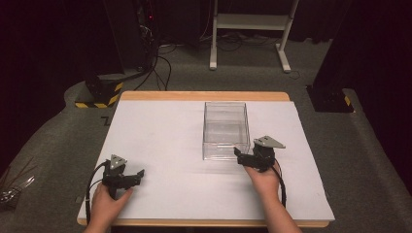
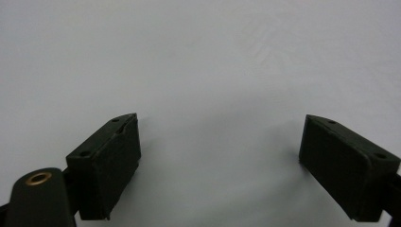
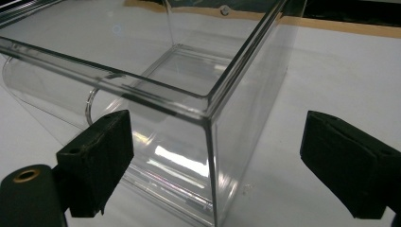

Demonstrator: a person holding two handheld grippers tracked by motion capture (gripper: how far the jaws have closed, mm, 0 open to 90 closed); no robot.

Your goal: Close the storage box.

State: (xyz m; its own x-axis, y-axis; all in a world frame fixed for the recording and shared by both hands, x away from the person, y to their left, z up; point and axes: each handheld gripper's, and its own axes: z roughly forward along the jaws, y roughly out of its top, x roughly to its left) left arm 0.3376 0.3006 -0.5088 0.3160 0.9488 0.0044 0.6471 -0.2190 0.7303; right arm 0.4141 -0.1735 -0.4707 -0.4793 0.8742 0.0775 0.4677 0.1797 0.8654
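Tools spread wide, right tool (image 3: 215, 161) at corner of unlabelled clear box (image 3: 208, 94), left tool (image 2: 220, 156) over bare white sheet (image 2: 198, 56)

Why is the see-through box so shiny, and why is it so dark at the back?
In the right gripper view, light glints in white streaks off the clear box. In the high view, the table is brightly lit while the room behind is dim. In the left gripper view, the left gripper casts soft shadows.

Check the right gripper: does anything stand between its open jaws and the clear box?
Nothing visible does. The right gripper sits at the near right corner of the clear box, jaws open, with that corner straight ahead between them in the right gripper view. Bare white table cover lies around it.
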